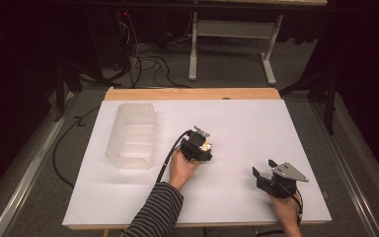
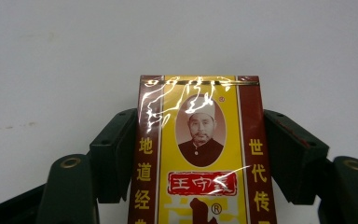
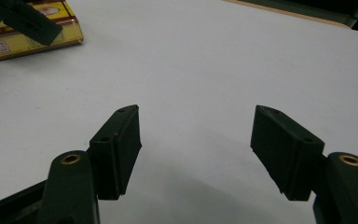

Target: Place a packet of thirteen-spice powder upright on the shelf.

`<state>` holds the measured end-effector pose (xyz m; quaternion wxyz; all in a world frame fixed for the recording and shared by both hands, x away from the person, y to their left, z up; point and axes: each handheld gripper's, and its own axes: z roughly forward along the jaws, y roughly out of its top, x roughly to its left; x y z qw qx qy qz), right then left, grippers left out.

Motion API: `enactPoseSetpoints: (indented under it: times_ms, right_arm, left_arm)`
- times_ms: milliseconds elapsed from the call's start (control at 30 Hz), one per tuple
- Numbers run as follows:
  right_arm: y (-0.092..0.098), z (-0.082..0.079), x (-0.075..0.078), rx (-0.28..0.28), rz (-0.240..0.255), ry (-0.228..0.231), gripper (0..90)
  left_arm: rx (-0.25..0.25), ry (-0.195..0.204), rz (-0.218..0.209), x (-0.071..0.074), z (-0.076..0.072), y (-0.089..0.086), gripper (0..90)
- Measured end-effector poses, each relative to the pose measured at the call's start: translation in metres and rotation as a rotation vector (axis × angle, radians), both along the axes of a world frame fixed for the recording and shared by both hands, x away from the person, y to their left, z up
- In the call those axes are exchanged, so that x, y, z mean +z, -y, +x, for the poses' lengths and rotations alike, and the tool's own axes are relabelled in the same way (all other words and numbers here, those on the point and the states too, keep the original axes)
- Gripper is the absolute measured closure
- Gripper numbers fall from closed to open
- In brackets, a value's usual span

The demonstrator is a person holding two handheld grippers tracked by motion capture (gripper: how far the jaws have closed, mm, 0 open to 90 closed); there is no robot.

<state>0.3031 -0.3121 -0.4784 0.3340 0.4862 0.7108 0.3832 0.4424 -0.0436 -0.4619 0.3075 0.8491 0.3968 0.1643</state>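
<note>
A yellow and dark-red box (image 2: 200, 154) with a portrait and Chinese print lies flat on the white table sheet (image 2: 74, 56). My left gripper (image 2: 200, 126) has a jaw pressed against each long side of it, shut on it. In the high view that gripper (image 1: 201, 143) is at the table's middle, with a bit of the box (image 1: 207, 146) showing under it. In the right gripper view the box (image 3: 32, 37) lies at the far upper left. My right gripper (image 3: 196, 126) stands open over bare sheet, near the front right of the table (image 1: 264, 167), with nothing between its jaws.
A clear plastic bin (image 1: 133, 136) stands on the left part of the sheet. A wooden table edge (image 1: 192, 94) runs along the back. Beyond it are floor cables (image 1: 148, 61) and the white legs of another desk (image 1: 193, 54).
</note>
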Motion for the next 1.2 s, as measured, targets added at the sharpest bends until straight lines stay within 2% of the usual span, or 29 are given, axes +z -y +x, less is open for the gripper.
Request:
enactPoseSetpoints:
  times_ms: [233,467,800,1200]
  right_arm:
    - [0.0,0.0,0.0,-0.001,0.002,-0.001,33.5]
    - [0.0,0.0,0.0,0.003,-0.003,0.0,33.5]
    - [-0.001,0.0,0.0,0.005,-0.01,-0.001,33.5]
    - [-0.001,0.0,0.0,0.003,-0.007,-0.001,33.5]
  left_arm:
    - [-0.007,0.031,-0.018,0.01,-0.006,-0.004,32.9]
    - [-0.014,0.061,-0.064,0.021,-0.015,-0.014,32.9]
    - [-0.026,0.1,-0.098,0.037,-0.027,-0.023,33.0]
    - [-0.033,0.131,-0.126,0.048,-0.038,-0.031,33.1]
